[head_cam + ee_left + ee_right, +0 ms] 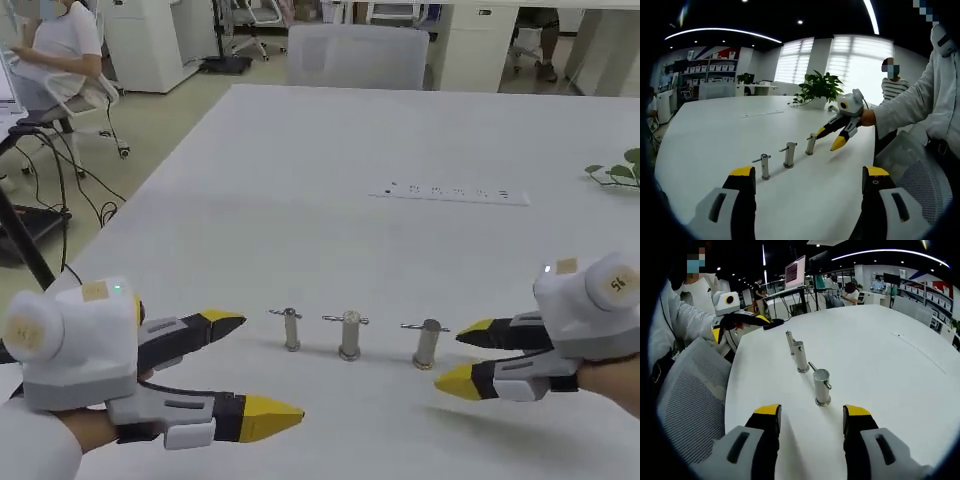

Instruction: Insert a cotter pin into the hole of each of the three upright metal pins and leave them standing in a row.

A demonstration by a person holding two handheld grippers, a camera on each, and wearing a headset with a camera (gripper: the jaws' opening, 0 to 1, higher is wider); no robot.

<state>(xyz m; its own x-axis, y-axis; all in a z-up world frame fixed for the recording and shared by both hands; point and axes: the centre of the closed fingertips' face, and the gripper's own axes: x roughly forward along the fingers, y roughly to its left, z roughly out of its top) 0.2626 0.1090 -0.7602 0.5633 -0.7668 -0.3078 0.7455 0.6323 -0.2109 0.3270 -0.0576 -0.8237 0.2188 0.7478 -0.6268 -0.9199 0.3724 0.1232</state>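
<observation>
While left claw (270, 365) and right claw (449, 358) gape, metal pins (349, 335) stand between; socket strip (448, 193) beyond.

The white bench (330, 140) is broad and rounded at its far corner. Toward the front, three metal pins stand upright in a row, apart from one another: left pin (291, 329), middle pin (350, 336), right pin (428, 343). A cotter pin (335, 319) crosses the top of each. Farther back lies a long white strip (448, 193) with small dark marks. Plant leaves (620, 170) reach in at the right edge.
</observation>
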